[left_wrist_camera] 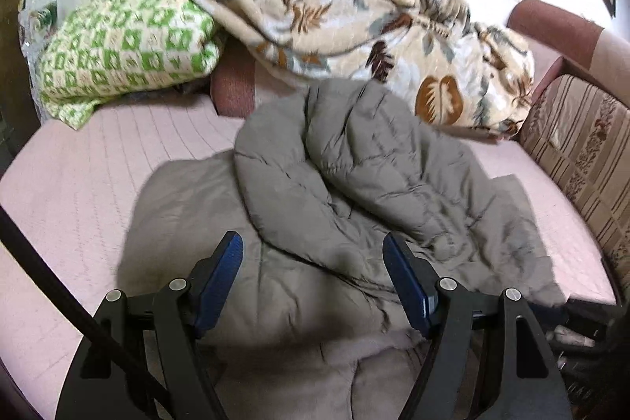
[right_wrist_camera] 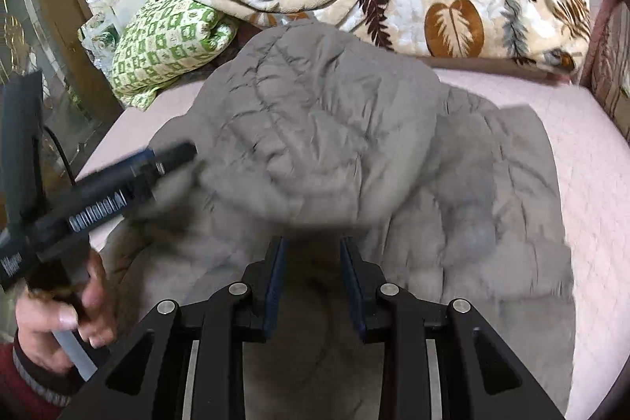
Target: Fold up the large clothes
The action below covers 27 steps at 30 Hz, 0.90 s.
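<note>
Green-checked blanket point(left_wrist_camera: 126, 42) left of grey quilted jacket point(left_wrist_camera: 354, 184); leaf-print blanket point(left_wrist_camera: 374, 38) heaped behind jacket; striped cushion point(left_wrist_camera: 582, 152) right. Jacket bunched mid pink mattress point(left_wrist_camera: 78, 184). Left gripper point(left_wrist_camera: 313, 278) spread wide, gripping nothing. Right gripper point(right_wrist_camera: 313, 274) narrowed; grasp unclear.

Quilted matt grey jacket point(left_wrist_camera: 354, 184), plush leaf-print blanket point(left_wrist_camera: 354, 26) — soft nap, pink stitched mattress cover point(left_wrist_camera: 78, 184), matt

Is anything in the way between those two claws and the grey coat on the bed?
Nothing visible. The grey padded coat lies directly under the open left gripper and the right gripper; the leaf-print blanket lies behind it.
</note>
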Motion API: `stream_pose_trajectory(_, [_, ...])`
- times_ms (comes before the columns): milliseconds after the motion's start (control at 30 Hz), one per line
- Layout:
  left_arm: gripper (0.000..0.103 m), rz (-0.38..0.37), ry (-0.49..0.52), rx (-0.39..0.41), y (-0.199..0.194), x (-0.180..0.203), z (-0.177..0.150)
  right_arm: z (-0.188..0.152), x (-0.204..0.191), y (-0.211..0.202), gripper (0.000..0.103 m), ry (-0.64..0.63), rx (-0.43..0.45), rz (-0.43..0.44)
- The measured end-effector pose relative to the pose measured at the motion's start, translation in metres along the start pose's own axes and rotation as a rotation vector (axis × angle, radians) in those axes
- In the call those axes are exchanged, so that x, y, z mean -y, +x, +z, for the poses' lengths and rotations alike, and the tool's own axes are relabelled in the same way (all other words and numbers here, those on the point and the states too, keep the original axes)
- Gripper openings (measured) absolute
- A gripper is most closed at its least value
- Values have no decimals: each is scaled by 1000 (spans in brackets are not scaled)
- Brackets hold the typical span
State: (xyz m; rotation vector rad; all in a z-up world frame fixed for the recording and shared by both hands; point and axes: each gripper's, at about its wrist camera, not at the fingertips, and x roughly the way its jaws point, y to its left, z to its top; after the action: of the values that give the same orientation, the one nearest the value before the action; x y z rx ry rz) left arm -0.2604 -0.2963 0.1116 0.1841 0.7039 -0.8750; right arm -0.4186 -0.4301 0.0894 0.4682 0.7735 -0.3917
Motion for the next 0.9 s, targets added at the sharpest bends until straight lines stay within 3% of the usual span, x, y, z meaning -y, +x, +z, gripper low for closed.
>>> stream_pose_trajectory(167, [73, 4, 28, -6, -48, -1, -21, -44, -14, -40, 31, -26, 1, 24])
stream_pose_trajectory(333, [73, -43, -31, -101, -84, -9, -92, -93, -19, -74, 31, -18, -13, 46])
stream_pose_trajectory(567, [73, -2, 40, -182, -110, 1, -168, -149, -29, -86, 31, -10, -71, 28])
stream_pose_trajectory(733, [73, 63, 123, -175, -116, 10, -191, -167, -38, -80, 32, -38, -87, -29])
stream_pose_trajectory(900, [73, 64, 122, -190, -115, 10, -203, -181, -44, -80, 33, -54, -83, -58])
